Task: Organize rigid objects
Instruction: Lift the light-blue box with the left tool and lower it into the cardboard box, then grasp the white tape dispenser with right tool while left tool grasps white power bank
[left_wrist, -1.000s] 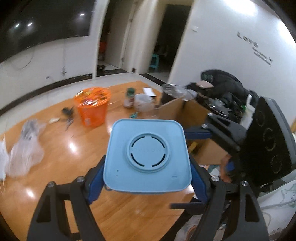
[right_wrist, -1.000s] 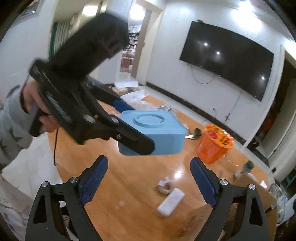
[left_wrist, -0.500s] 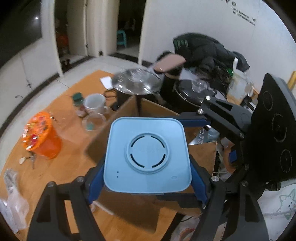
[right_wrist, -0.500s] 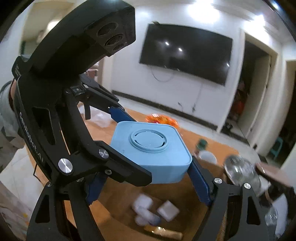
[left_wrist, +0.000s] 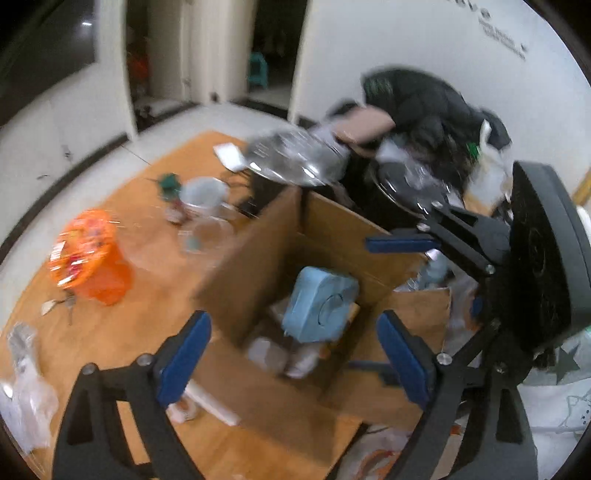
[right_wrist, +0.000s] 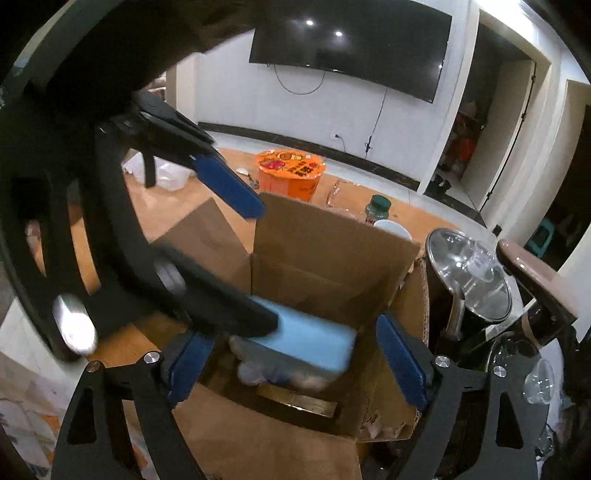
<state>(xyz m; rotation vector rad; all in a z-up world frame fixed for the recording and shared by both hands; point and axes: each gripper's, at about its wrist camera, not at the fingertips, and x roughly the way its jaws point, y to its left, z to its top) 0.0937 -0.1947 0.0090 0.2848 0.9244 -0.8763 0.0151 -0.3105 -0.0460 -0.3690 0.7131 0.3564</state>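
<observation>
**Materials and finishes**

The box (left_wrist: 258, 258) is matt brown cardboard, torn rough at one edge. The speaker (left_wrist: 317, 306) looks like smooth pale-blue plastic. The table (left_wrist: 147, 325) is glossy wood. The pot lid (right_wrist: 469, 273) is shiny glass and metal.

Both wrist cams look down close from above, from opposite sides, sharing the open cardboard box (left_wrist: 258, 266) (right_wrist: 317, 258) and each other's gripper.
</observation>
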